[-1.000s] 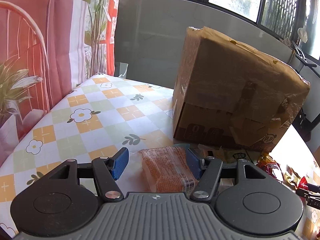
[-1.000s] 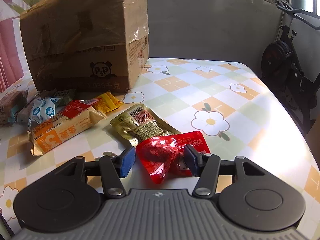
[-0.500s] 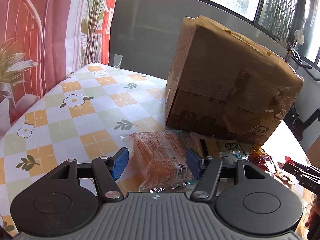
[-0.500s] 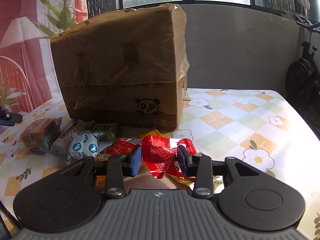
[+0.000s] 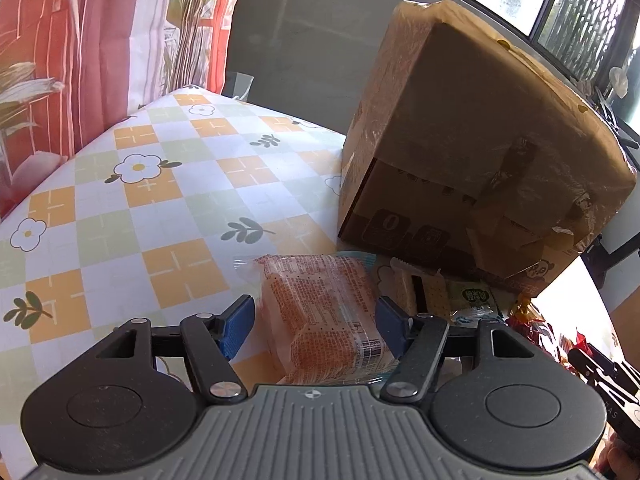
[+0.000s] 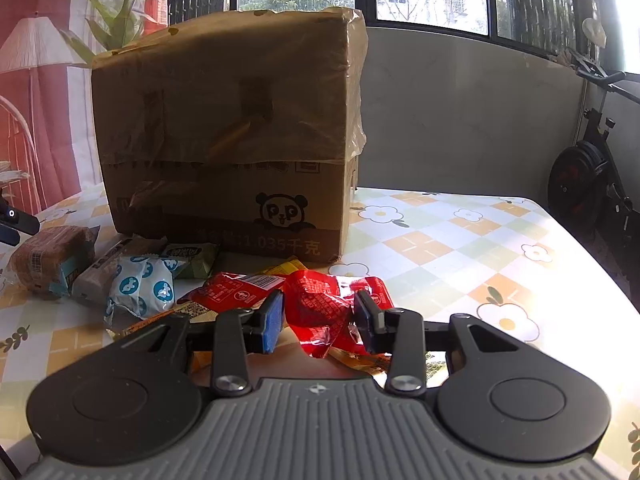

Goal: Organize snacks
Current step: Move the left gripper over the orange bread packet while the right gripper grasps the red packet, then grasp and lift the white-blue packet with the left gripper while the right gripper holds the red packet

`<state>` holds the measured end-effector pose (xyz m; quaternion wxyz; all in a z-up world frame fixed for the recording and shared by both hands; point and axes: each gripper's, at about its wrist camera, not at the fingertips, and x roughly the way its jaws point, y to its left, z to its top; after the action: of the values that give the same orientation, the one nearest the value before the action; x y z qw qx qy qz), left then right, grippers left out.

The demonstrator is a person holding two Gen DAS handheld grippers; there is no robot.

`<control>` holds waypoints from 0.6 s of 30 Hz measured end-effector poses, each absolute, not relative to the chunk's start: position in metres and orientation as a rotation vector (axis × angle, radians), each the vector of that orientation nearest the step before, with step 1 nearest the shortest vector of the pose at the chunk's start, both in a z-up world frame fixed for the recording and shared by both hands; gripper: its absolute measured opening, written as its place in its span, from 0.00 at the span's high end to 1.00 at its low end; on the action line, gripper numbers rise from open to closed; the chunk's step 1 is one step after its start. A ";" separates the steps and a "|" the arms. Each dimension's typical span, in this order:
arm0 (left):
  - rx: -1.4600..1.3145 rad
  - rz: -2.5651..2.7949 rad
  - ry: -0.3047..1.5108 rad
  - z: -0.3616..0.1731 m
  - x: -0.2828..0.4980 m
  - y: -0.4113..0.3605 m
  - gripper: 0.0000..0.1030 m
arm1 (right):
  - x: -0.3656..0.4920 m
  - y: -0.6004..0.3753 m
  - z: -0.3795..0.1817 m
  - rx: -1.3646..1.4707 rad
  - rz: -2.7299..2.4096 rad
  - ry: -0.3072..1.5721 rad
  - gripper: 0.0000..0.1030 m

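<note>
Snacks lie scattered on the counter (image 6: 460,240) in front of the big cardboard box (image 6: 228,136), which fills the middle of both views; its top edge is crumpled and its far side is hidden. The checked floral cloth runs off the frame on every side. At the right edge stands an exercise bike (image 6: 588,184), partly cut off.

Left tool (image 5: 314,320): its blue pads sit on either side of the orange wrapped cake (image 5: 324,316), the right pad at the wrapper, the left pad just clear of it; whether it has a firm grip I cannot tell. The near end of the pack is hidden behind the tool body. Beside it lie a cracker pack (image 5: 424,292) and a green packet (image 5: 476,296), both half covered.

Right tool (image 6: 318,316) is narrowed onto the red crinkled packet (image 6: 320,308), which is pinched and lifted above the counter. Under it a yellow-gold wrapper (image 6: 352,358) is mostly hidden. To the left sit a second red packet (image 6: 236,288), a blue-and-white pouch (image 6: 140,288) and the brown cake (image 6: 48,256) near the left tool's black tip.

Against half a second ago, the right tool sits a touch closer to the box with the red packet clamped just the same, and the left tool's cake sits a little deeper between the pads.
</note>
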<state>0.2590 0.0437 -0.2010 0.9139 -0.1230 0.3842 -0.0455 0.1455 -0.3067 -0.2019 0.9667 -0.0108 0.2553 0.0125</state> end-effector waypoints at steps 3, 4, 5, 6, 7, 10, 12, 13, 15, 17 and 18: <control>-0.270 -0.080 0.776 -0.202 0.260 0.042 0.32 | 0.144 -0.306 -0.202 -0.025 0.030 0.510 0.61; -0.258 -0.078 0.772 -0.202 0.261 0.041 0.31 | 0.144 -0.306 -0.202 -0.022 0.030 0.510 0.61; -0.245 -0.076 0.771 -0.202 0.262 0.039 0.29 | 0.145 -0.307 -0.202 -0.019 0.030 0.512 0.61; -0.233 -0.073 0.771 -0.202 0.263 0.037 0.29 | 0.145 -0.307 -0.202 -0.017 0.031 0.515 0.61; -0.225 -0.068 0.771 -0.201 0.264 0.037 0.29 | 0.145 -0.308 -0.202 -0.017 0.032 0.518 0.61; -0.215 -0.065 0.735 -0.194 0.264 0.032 0.29 | 0.146 -0.307 -0.202 -0.023 0.035 0.522 0.61; -0.214 -0.119 0.703 -0.188 0.262 0.024 0.29 | 0.145 -0.307 -0.201 -0.025 0.035 0.519 0.61; -0.203 -0.143 0.700 -0.187 0.263 0.017 0.29 | 0.145 -0.307 -0.201 -0.025 0.036 0.518 0.61; -0.180 -0.176 0.716 -0.188 0.265 0.000 0.29 | 0.146 -0.307 -0.201 -0.022 0.038 0.519 0.61; -0.180 -0.215 0.737 -0.191 0.267 -0.018 0.30 | 0.146 -0.308 -0.201 -0.022 0.041 0.521 0.61; -0.182 -0.240 0.746 -0.194 0.268 -0.028 0.31 | 0.146 -0.308 -0.201 -0.023 0.043 0.520 0.61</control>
<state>0.2682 -0.0285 -0.1937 0.9201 -0.0884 0.3632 -0.1167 0.1456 -0.3076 -0.2009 0.9661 -0.0112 0.2569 0.0214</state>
